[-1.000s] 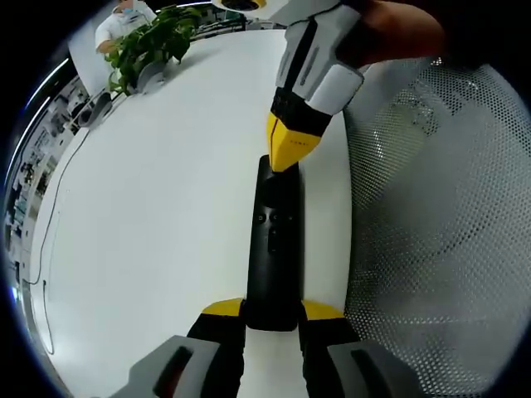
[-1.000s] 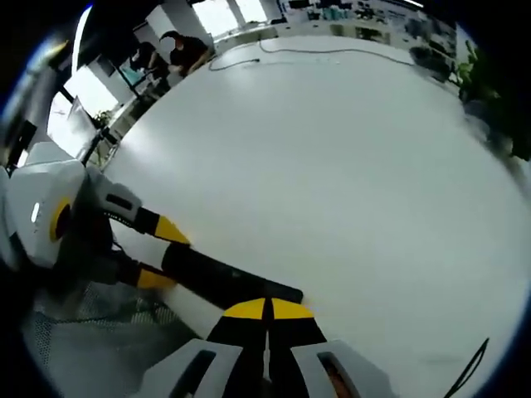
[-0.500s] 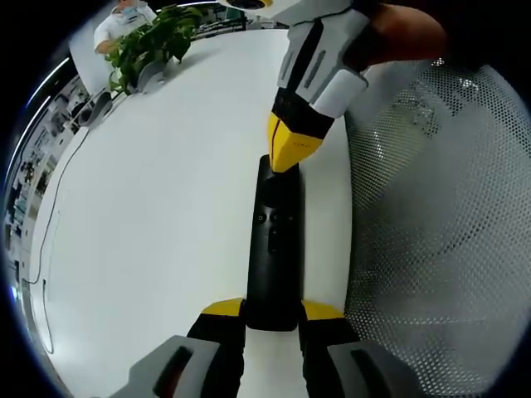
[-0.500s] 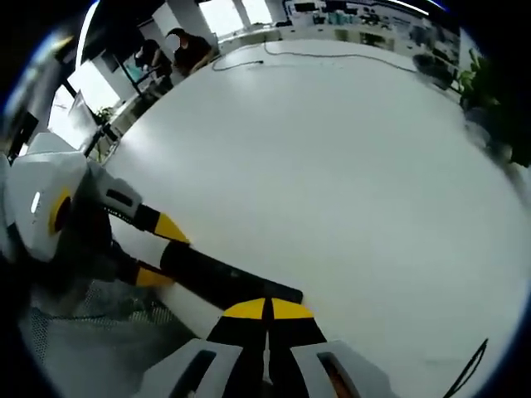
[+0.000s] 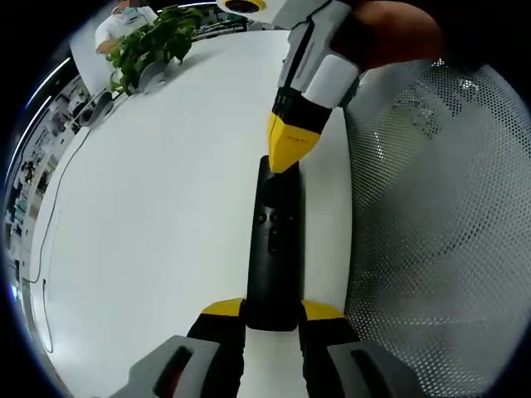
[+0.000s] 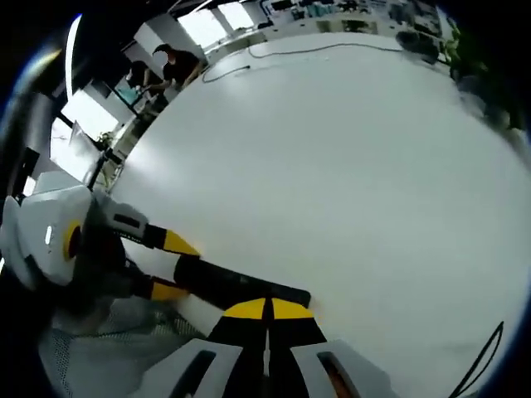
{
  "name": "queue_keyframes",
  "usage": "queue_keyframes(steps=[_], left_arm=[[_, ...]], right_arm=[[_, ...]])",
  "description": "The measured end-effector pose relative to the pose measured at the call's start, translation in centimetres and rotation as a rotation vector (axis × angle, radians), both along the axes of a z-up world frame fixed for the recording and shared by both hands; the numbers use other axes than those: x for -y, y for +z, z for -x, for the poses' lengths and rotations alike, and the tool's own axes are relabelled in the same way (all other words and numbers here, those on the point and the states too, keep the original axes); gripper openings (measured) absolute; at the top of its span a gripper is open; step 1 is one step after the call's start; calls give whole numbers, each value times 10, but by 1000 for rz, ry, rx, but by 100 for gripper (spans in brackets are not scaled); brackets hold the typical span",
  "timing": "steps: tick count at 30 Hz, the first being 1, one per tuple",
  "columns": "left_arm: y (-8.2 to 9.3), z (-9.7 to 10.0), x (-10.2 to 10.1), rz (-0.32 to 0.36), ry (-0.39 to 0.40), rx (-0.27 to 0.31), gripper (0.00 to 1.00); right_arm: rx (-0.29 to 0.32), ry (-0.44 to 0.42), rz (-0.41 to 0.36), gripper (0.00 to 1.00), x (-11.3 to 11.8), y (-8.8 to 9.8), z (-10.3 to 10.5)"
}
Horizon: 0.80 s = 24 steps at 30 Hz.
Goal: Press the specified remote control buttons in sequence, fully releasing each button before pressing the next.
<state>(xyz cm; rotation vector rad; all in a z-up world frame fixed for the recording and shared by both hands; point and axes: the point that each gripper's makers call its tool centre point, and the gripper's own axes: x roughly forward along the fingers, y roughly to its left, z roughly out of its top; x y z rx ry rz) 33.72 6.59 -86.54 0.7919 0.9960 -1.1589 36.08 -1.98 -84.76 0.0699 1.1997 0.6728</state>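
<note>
Left gripper view, left to right. Cable [image 5: 46, 249] trails along the far left of the white table [image 5: 166, 207]; plant [image 5: 149, 41] at the far edge. Centre: black remote [image 5: 274, 249] lies flat near the table's right edge, lengthwise away from the camera. Left gripper [image 5: 272, 313] has its jaws set either side of the remote's near end, closed onto it, pinning it in place. Right gripper [image 5: 289, 153] comes down from above with its yellow tips together, apparently touching the remote's far end; nothing held between them. Whether a button is under the tips I cannot tell. To the right, past the table edge, a perforated mesh [image 5: 440, 232] surface.

Right gripper view, left to right. Left gripper [image 6: 170, 267] enters from the left, yellow tips bracketing the remote [image 6: 241, 286]. Right gripper [image 6: 267, 308] at bottom centre, jaws pressed together, tips over the remote's end. Table [image 6: 348, 166] open beyond; cable [image 6: 485, 352] at lower right.

Risks, as judged:
- Small buttons sit mid-body, well short of where the tips rest. A press here may land on bare casing or the wrong key.
- The joined tips are broad against those buttons; two keys could go down at once.
- Pressing at the extreme end could tip or pivot the remote if the left grip slackens.
- Remote is close to the table edge; a sideways shove could push it off toward the mesh.
- Incomplete lift between presses would blur the sequence.
</note>
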Motion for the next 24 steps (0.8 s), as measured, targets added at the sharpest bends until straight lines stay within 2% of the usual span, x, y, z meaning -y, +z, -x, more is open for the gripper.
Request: queue_keyframes(steps=[3,11,24], left_arm=[[0,0,0,0,0,1,25],[0,0,0,1,2,0,25],[0,0,0,1,-1,0,25]], right_arm=[[1,6,-15,0,-4,-1,0],[0,37,14,0,-4,-5,3],[3,6,13,0,-4,-6,3]])
